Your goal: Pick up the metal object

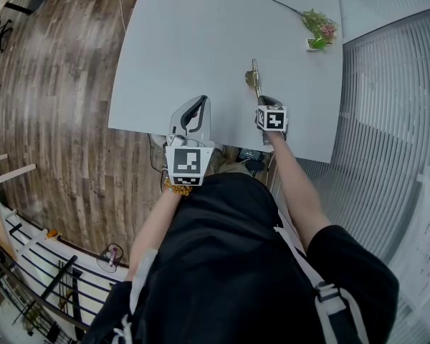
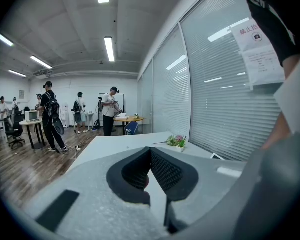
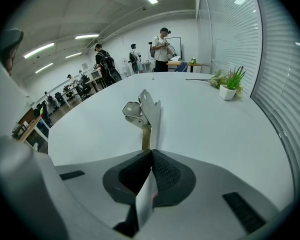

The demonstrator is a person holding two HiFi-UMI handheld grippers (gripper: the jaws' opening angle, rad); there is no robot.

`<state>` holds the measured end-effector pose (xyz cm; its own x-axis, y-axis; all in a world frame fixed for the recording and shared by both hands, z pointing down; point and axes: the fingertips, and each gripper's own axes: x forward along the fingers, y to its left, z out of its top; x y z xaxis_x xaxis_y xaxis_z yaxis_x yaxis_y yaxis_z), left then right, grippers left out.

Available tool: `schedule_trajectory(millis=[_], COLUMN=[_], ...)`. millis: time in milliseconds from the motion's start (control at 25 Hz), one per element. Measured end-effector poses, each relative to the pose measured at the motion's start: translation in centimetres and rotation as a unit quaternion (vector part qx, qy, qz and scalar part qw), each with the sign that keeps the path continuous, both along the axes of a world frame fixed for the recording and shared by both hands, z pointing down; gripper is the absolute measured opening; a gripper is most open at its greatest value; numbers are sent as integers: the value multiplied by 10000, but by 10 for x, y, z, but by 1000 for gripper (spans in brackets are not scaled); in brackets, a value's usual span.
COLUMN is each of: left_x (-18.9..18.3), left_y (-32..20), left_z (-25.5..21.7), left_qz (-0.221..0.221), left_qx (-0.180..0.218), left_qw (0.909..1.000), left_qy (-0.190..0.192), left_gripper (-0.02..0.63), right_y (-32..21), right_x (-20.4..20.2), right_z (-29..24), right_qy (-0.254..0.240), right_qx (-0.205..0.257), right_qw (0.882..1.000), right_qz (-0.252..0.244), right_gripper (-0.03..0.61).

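The metal object [image 1: 253, 77], a brass-and-steel hinged bracket, sits at the near right of the white table [image 1: 186, 49]. My right gripper [image 1: 262, 99] is shut on its near end. In the right gripper view a flat metal strip runs between the closed pads of that gripper [image 3: 151, 153], and the bracket [image 3: 142, 111] sticks out ahead, low over the tabletop. Whether it touches the table I cannot tell. My left gripper [image 1: 198, 104] hovers at the table's near edge, left of the bracket. Its jaws are shut with nothing between them in the left gripper view [image 2: 151, 151].
A small potted plant [image 1: 317, 43] [image 3: 229, 91] and a flower sprig [image 1: 308, 18] lie at the far right corner. A glass wall with blinds [image 1: 394, 106] runs along the table's right side. Wooden floor [image 1: 50, 106] lies left. People stand far off [image 2: 109, 111].
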<state>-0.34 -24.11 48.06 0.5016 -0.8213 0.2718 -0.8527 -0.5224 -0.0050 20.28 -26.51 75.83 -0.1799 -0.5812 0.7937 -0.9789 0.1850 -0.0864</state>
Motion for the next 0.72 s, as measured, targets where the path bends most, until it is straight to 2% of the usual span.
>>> schedule_trajectory(millis=[720], left_x=[13], left_y=[-8], left_z=[-4], left_qz=[164], left_qx=[92], left_qw=[9998], left_qy=[5], left_gripper=[6], right_y=[-10], right_x=[-1], right_z=[-30], right_qy=[-106], right_qx=[411], right_qw=[9991], right_qz=[35], right_gripper=[8])
